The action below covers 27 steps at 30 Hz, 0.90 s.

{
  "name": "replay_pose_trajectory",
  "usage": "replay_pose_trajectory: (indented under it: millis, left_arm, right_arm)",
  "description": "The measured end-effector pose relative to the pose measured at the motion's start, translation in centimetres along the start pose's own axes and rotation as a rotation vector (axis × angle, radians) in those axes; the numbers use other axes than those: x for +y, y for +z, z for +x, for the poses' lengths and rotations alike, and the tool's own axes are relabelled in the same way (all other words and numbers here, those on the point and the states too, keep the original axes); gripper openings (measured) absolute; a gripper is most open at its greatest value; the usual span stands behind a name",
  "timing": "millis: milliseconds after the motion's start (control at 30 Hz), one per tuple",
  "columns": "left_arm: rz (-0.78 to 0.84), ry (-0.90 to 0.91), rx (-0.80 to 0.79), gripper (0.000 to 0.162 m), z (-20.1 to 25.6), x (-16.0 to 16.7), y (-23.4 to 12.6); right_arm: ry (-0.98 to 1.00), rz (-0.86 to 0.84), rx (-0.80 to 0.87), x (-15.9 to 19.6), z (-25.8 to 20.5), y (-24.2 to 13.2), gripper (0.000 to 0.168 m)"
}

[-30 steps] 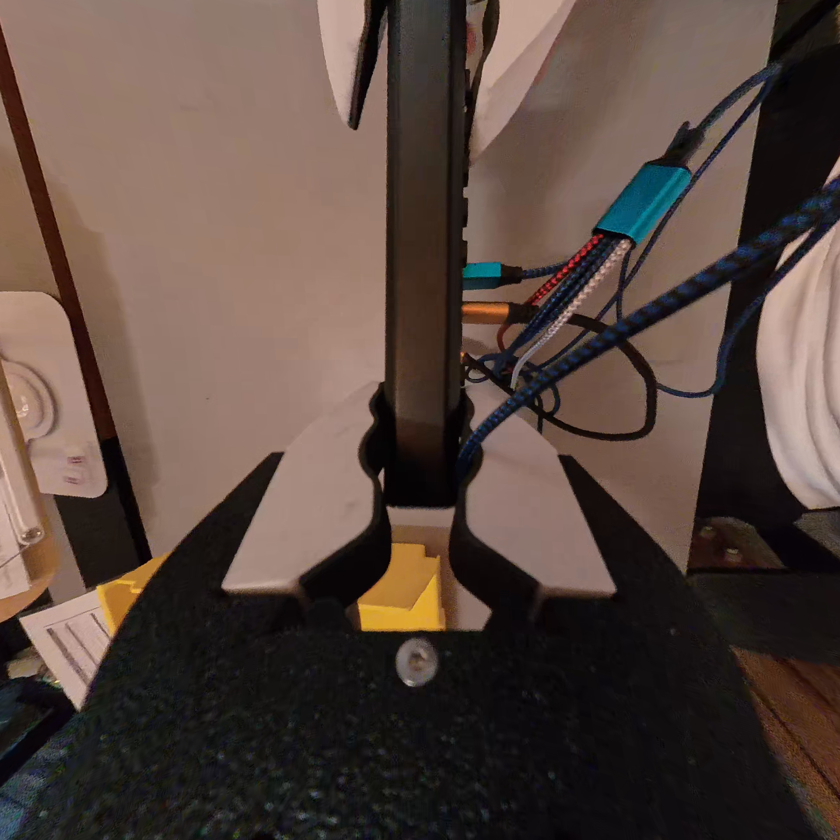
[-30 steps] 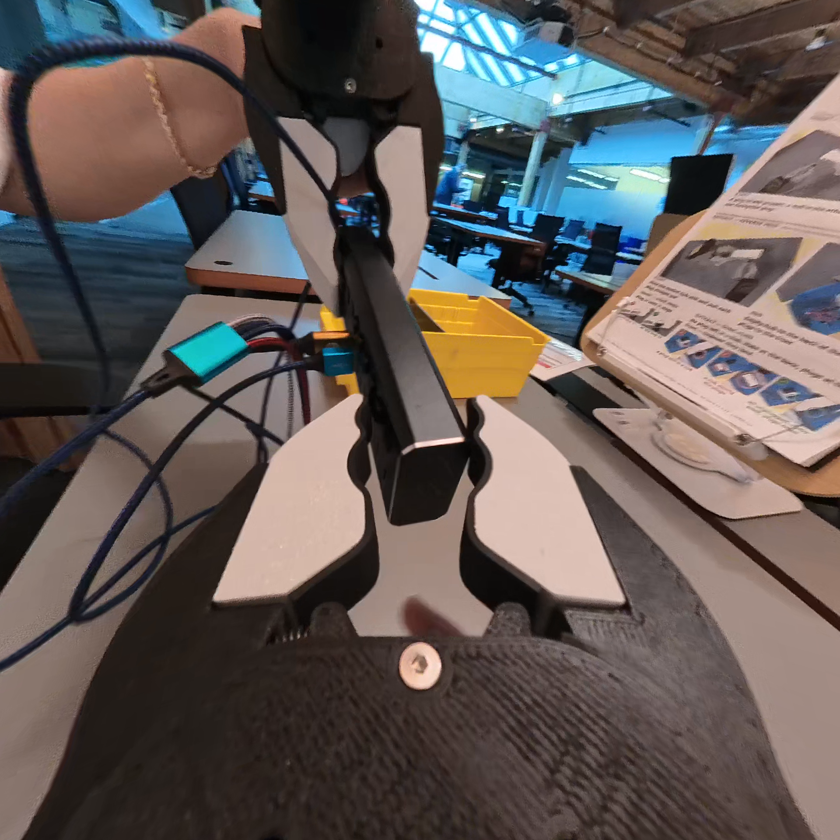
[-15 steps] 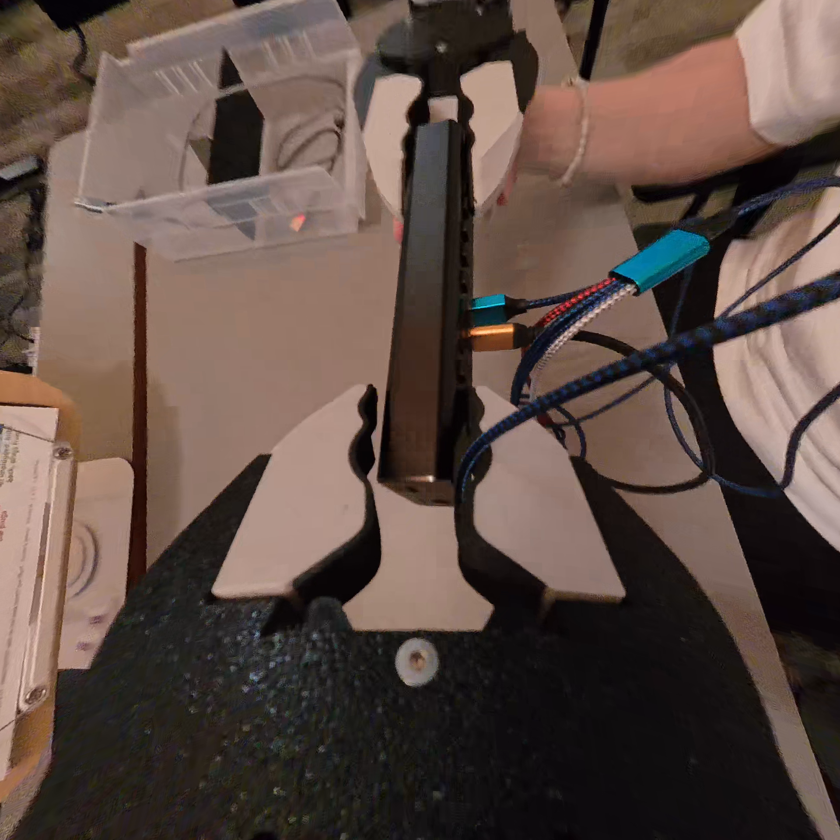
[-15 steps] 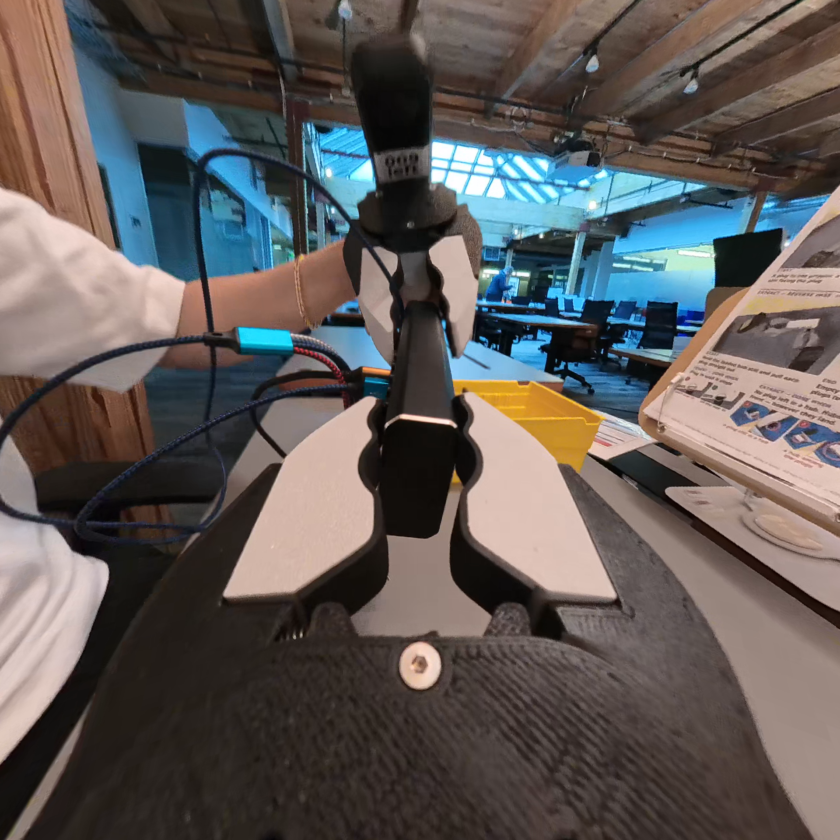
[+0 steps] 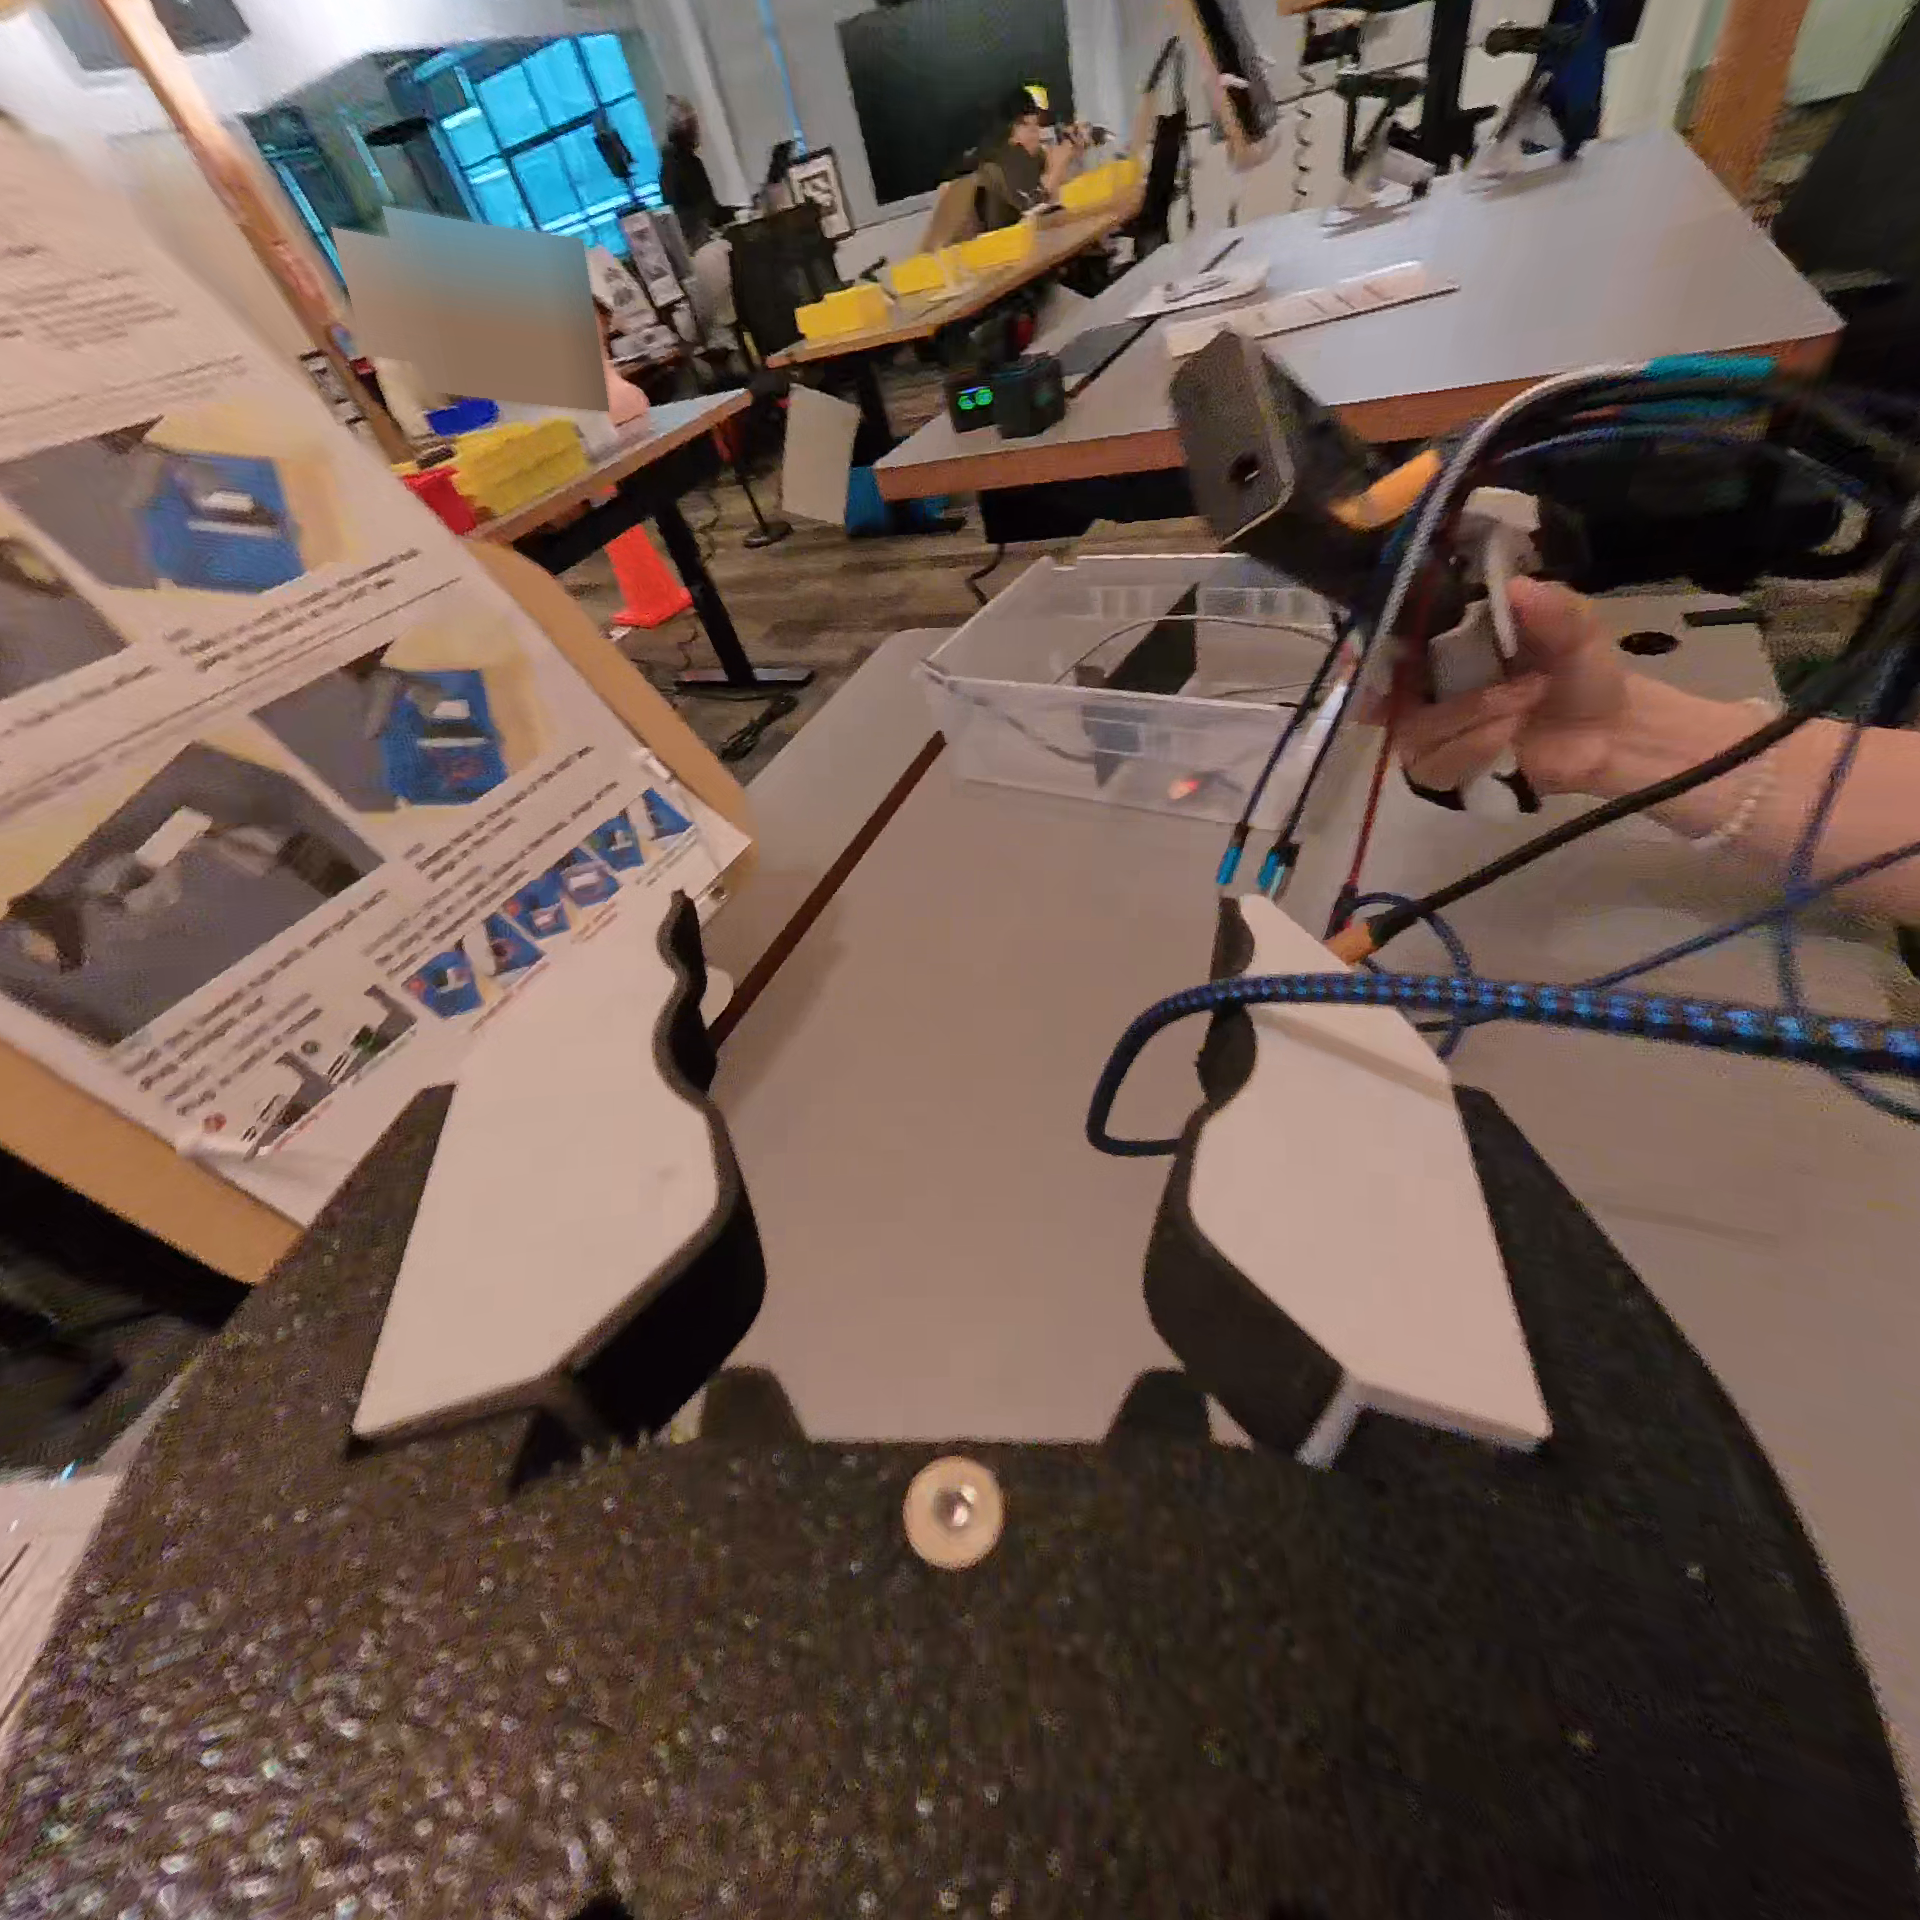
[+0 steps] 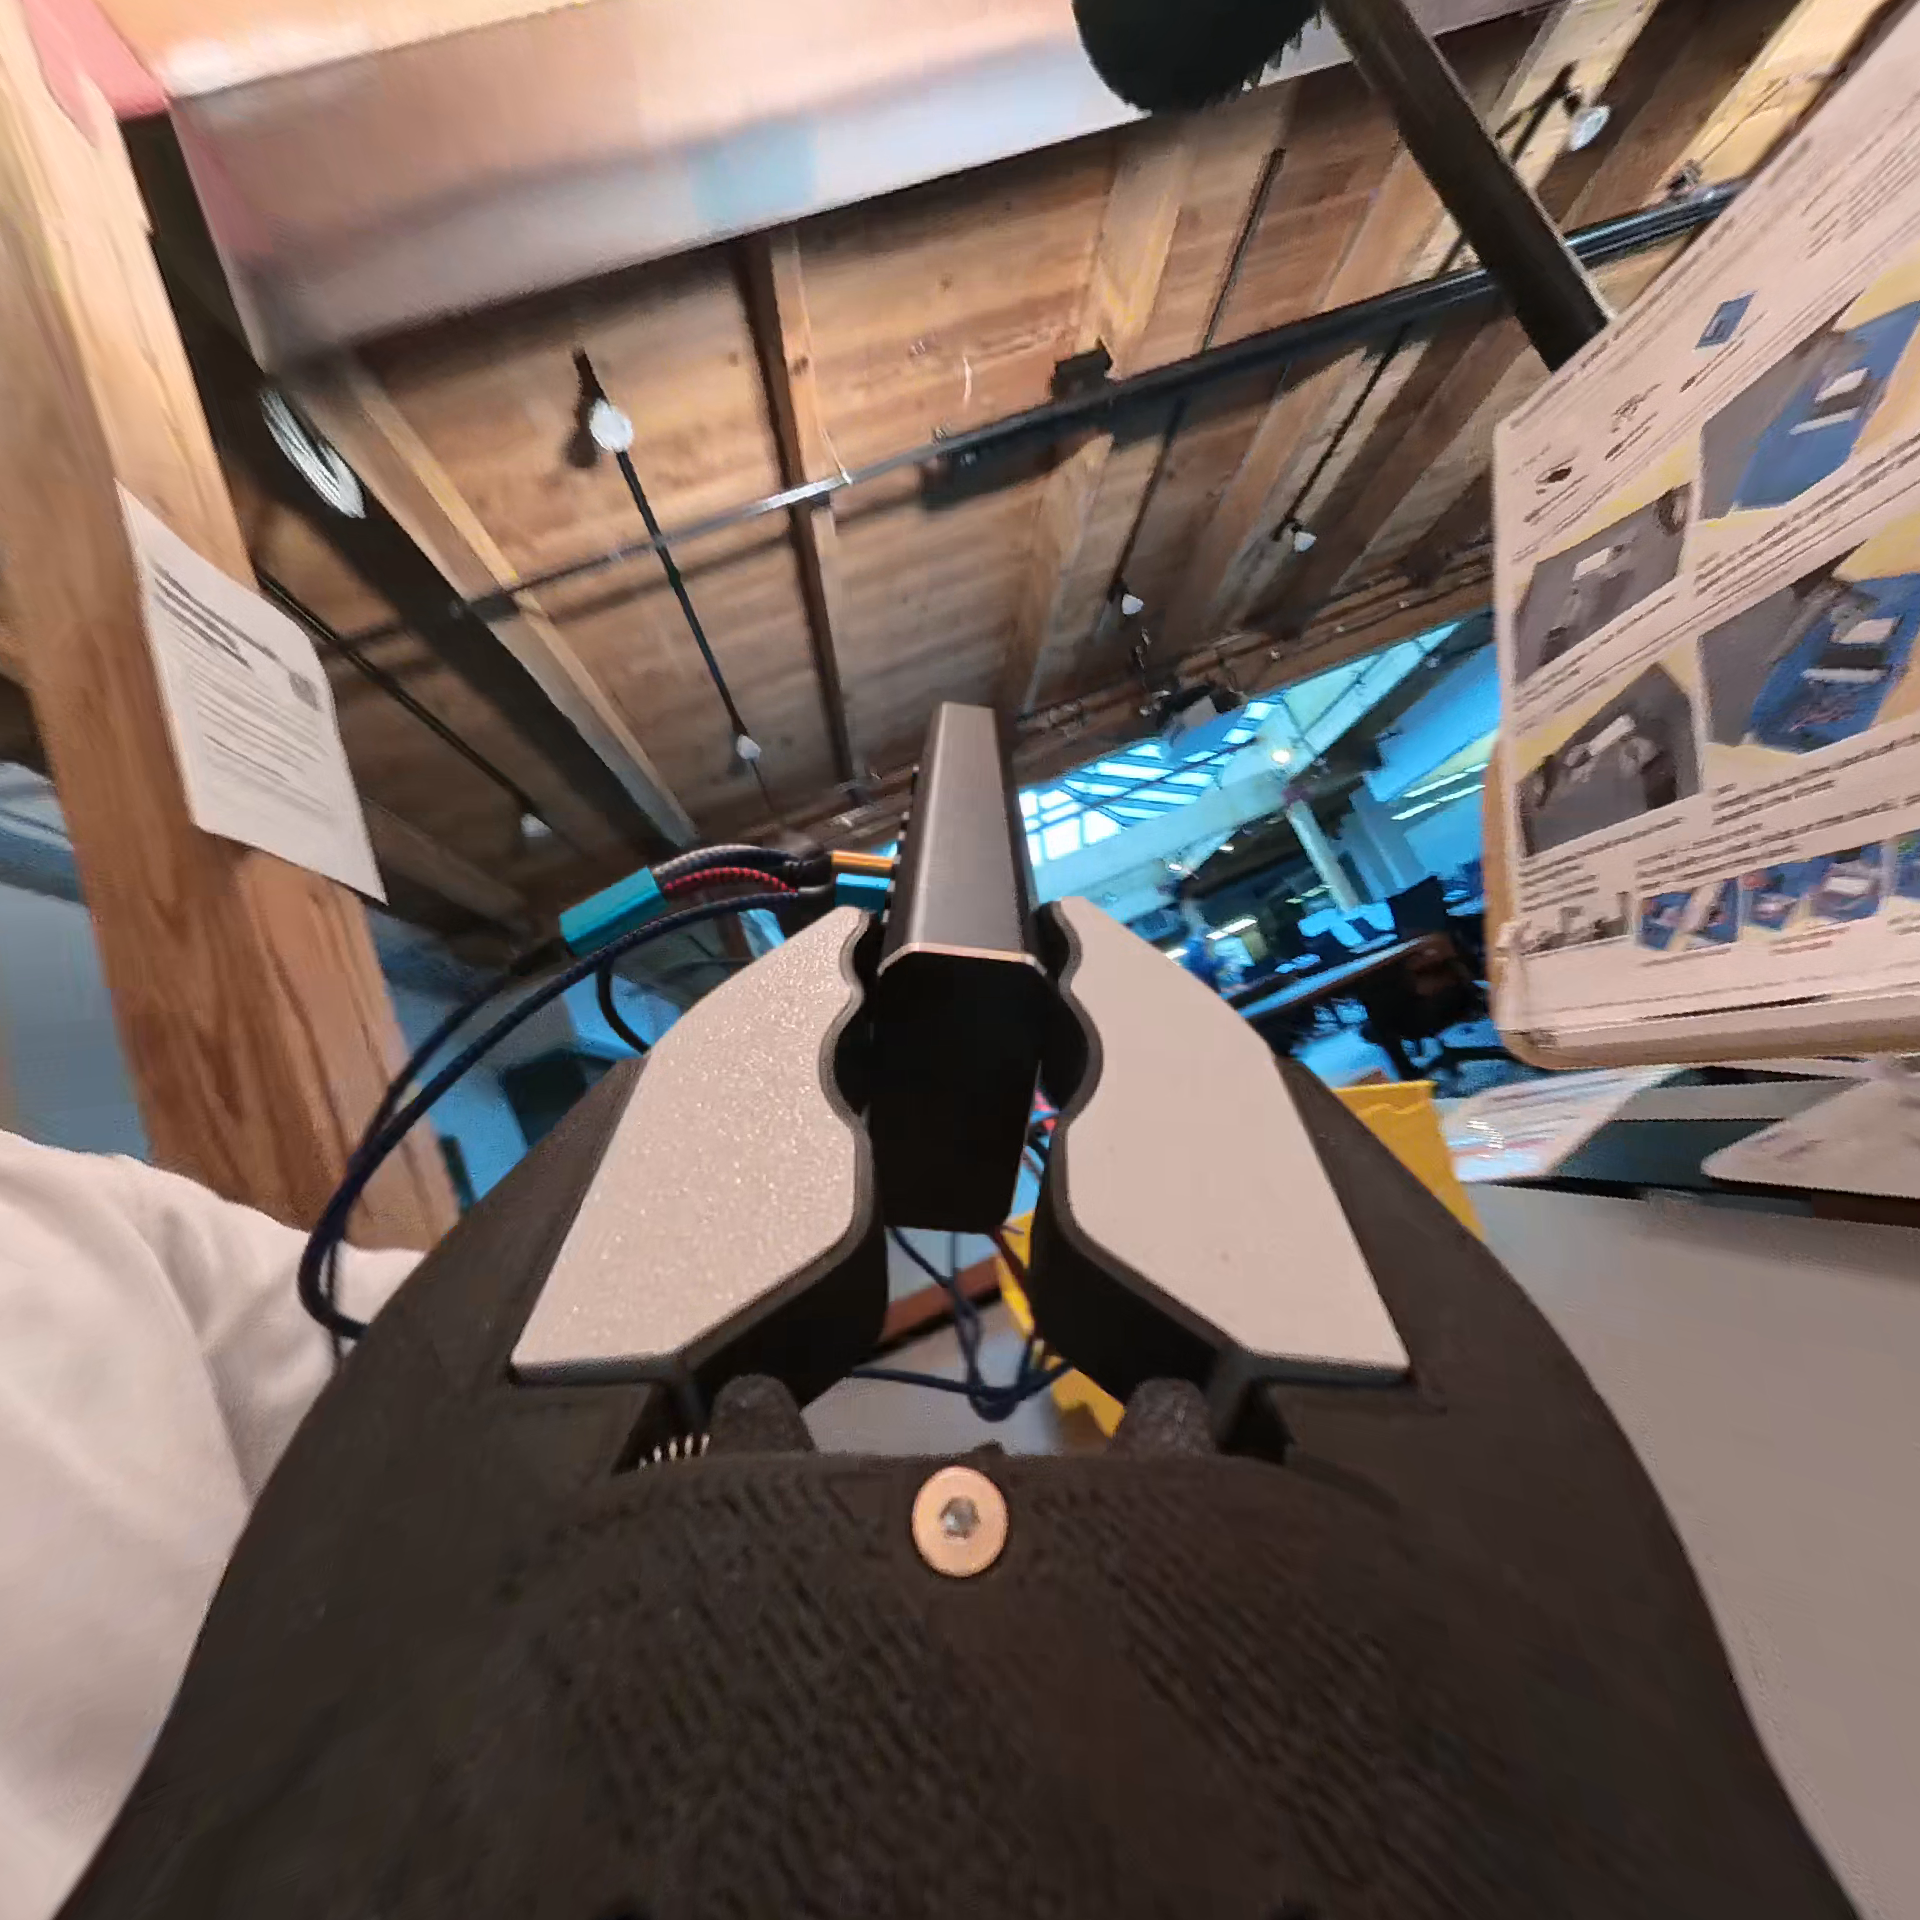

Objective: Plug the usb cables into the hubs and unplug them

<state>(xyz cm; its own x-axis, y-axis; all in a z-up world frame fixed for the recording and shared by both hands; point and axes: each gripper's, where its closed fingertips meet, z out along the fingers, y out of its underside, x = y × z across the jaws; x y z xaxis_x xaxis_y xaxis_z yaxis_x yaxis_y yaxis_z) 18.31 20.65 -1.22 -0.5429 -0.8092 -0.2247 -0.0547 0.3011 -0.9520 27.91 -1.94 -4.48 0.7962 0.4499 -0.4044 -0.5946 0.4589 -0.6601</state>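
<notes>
My right gripper (image 6: 956,920) is shut on one end of a long black USB hub (image 6: 951,1091) and holds it in the air, tilted up toward the ceiling. A teal plug (image 6: 862,891) and an orange plug (image 6: 862,862) sit in the hub's left side, their cables joined in a teal sleeve (image 6: 608,914). My left gripper (image 5: 956,925) is open and empty above the grey table (image 5: 987,1091). A blue braided cable (image 5: 1507,1013) loops across its right finger. In the left wrist view the hub (image 5: 1247,468) is up at the right, with loose plugs (image 5: 1257,868) hanging below it.
A clear plastic box (image 5: 1101,717) stands on the table beyond my left gripper. An instruction board on a stand (image 5: 260,727) is close on the left; it also shows in the right wrist view (image 6: 1704,675). A yellow bin (image 6: 1382,1122) and a wooden post (image 6: 156,831) are nearby. The tips of one gripper are about 25 centimetres away from the tips of the other.
My left gripper has let go of the hub, opened and swung away to the left. My right gripper keeps the hub and has tilted it upward.
</notes>
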Motion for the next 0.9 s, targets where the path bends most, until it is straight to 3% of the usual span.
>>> replay_pose_trajectory:
  millis: [133, 300, 367, 500, 600, 667, 733, 900]
  left_arm:
    - [-0.058, -0.064, -0.137, 0.093, -3.0, 5.7, 1.2]
    - [-0.044, -0.041, 0.048, 0.085, 1.2, 7.3, 5.9]
    - [-0.174, -0.045, 0.205, 0.087, 4.5, 9.0, 7.6]
    - [-0.530, 0.054, 0.239, 0.079, 6.4, 14.6, 9.4]
    - [-0.977, 0.169, 0.192, 0.077, 4.7, 19.9, 6.0]
    - [-1.240, 0.235, 0.232, 0.078, 4.6, 21.7, 2.4]
    - [-1.413, 0.269, 0.309, 0.085, 5.2, 21.7, -0.8]
    - [-1.756, 0.162, 0.557, 0.093, 7.4, 18.5, -9.0]
  right_arm:
    - [0.155, 0.024, -0.075, 0.9, -0.4, 0.8, 0.029]
    - [0.333, 0.088, -0.197, 1.5, -1.1, 1.4, 0.029]
    - [0.221, -0.017, -0.126, 2.8, -0.6, 1.4, 0.029]
    - [0.082, -0.190, 0.079, 5.5, 2.2, 1.2, 0.029]
    - [0.108, -0.120, 0.104, 4.5, 3.1, 0.6, 0.029]
    - [0.121, -0.058, 0.115, 3.0, 3.6, -0.3, 0.029]
    - [0.132, 0.009, 0.134, 1.2, 4.2, -1.4, 0.029]
    - [0.112, 0.135, 0.152, -2.4, 4.7, -4.1, 0.029]
